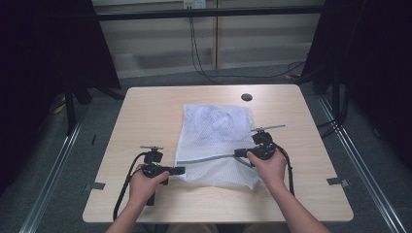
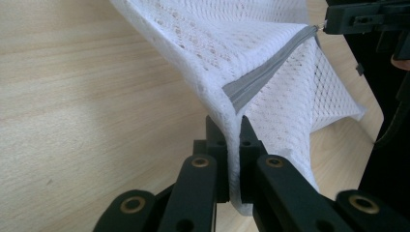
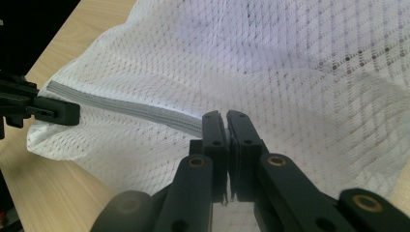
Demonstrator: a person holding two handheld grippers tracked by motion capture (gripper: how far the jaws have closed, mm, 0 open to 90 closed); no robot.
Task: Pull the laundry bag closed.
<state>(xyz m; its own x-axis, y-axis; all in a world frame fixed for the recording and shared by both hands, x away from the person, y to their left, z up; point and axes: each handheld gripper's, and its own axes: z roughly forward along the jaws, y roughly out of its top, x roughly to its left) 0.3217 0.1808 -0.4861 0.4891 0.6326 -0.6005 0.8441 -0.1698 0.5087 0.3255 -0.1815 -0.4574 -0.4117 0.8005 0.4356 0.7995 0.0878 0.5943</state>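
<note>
A white mesh bag (image 1: pixel 216 131) lies flat on the wooden table (image 1: pixel 145 111), with pale cloth showing through its far half. A grey zipper (image 1: pixel 209 158) runs across its near part, lifted off the table and pulled taut between the two grippers. My left gripper (image 1: pixel 182 170) is shut on the bag's left edge, and the mesh (image 2: pixel 232 43) and zipper (image 2: pixel 266 72) run into its closed jaws (image 2: pixel 233 121). My right gripper (image 1: pixel 238 153) is shut on the zipper's right end; the zipper (image 3: pixel 125 107) leads into its jaws (image 3: pixel 224 116). The left gripper (image 3: pixel 48 110) shows across the bag.
A round black cable hole (image 1: pixel 246 97) sits near the table's far edge. Bare wood lies left of the bag and along the front edge (image 1: pixel 218 208). Black frame posts stand on both sides, and cables trail on the floor behind.
</note>
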